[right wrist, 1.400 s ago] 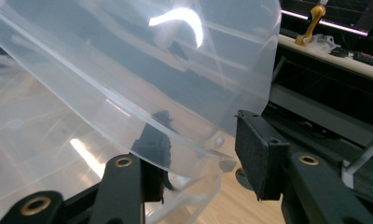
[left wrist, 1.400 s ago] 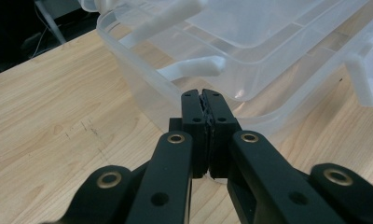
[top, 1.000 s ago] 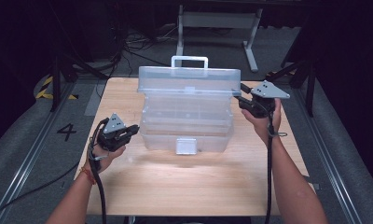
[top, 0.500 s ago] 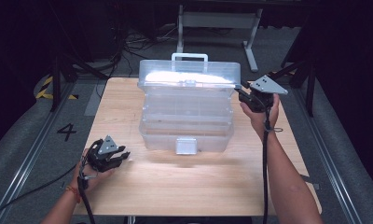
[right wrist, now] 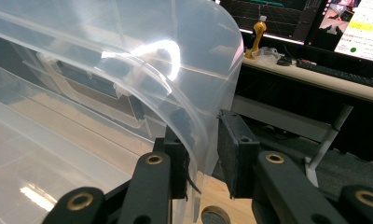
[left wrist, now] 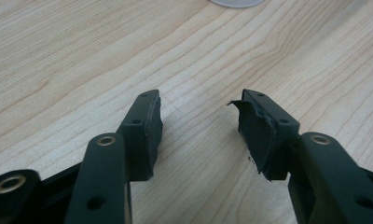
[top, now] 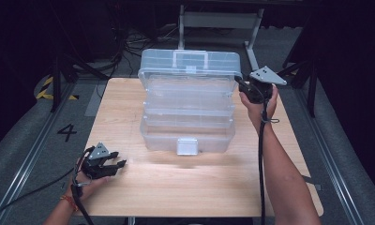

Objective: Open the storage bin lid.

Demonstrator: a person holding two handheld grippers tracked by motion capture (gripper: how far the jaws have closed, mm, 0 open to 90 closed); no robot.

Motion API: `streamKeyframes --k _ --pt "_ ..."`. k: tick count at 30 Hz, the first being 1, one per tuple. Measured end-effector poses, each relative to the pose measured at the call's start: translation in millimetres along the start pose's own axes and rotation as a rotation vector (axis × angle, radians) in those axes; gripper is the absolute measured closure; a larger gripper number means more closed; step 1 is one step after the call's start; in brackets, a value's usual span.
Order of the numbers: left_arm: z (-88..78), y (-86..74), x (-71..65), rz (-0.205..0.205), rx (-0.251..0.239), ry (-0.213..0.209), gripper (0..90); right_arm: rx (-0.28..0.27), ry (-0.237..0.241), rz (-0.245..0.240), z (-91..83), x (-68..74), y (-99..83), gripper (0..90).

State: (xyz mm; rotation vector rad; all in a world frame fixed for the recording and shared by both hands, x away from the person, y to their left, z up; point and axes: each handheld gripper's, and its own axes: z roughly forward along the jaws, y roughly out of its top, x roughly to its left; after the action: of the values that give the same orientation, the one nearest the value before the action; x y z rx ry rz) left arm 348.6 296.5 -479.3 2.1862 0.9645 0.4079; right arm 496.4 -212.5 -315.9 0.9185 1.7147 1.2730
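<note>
A clear plastic tiered toolbox (top: 188, 117) stands on the wooden table (top: 199, 187), with its trays stepped open and its lid (top: 190, 61) tipped up at the back. My right gripper (top: 239, 85) is at the lid's right end. Its jaws have just been closing, and in the right gripper view the right gripper (right wrist: 201, 135) is shut on the lid's curved edge (right wrist: 128, 70). My left gripper (top: 120, 160) lies low at the table's front left, well clear of the box. Its jaws have just been opening, and in the left gripper view the left gripper (left wrist: 201, 109) has only bare wood between them.
The box's white front latch (top: 188, 145) faces the person. A metal stand (top: 218, 21) and cables lie on the floor behind the table. Beyond the lid, a desk (right wrist: 315, 79) carries screens, a keyboard and a bottle (right wrist: 257, 32).
The left hand has dropped from the box's left side to the table's front left, and its jaws have spread. The right gripper has shifted slightly, with the lid tipped further back.
</note>
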Motion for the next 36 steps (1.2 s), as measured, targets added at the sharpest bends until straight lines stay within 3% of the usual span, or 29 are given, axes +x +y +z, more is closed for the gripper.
streamKeyframes --k 3,4,12,21,30,34,36 --pt "0.4 0.3 -1.1 -0.016 0.005 -0.004 47.7 -0.001 -0.001 0.015 4.2 -2.3 1.9 75.1" --pt "0.8 0.7 -0.4 -0.002 0.001 0.002 47.1 0.001 0.001 0.021 5.5 -3.5 2.6 75.3" --pt "1.1 0.6 -0.7 -0.003 -0.001 -0.002 45.6 -0.008 0.007 0.048 11.1 -7.6 3.6 76.2" --pt "1.5 1.0 -0.6 0.0 0.002 -0.002 43.6 0.006 0.012 0.046 18.5 -12.3 8.1 76.2" --pt "3.4 2.0 0.7 -0.035 0.015 0.033 30.1 0.028 0.027 0.053 28.4 -19.3 13.8 77.1" --pt "3.7 2.5 -0.1 -0.03 0.031 0.024 24.0 0.029 0.037 0.067 31.4 -22.9 16.2 78.7" --pt "3.8 2.6 -0.6 -0.031 0.033 0.026 22.3 0.014 0.022 0.077 31.8 -24.9 18.5 85.3"
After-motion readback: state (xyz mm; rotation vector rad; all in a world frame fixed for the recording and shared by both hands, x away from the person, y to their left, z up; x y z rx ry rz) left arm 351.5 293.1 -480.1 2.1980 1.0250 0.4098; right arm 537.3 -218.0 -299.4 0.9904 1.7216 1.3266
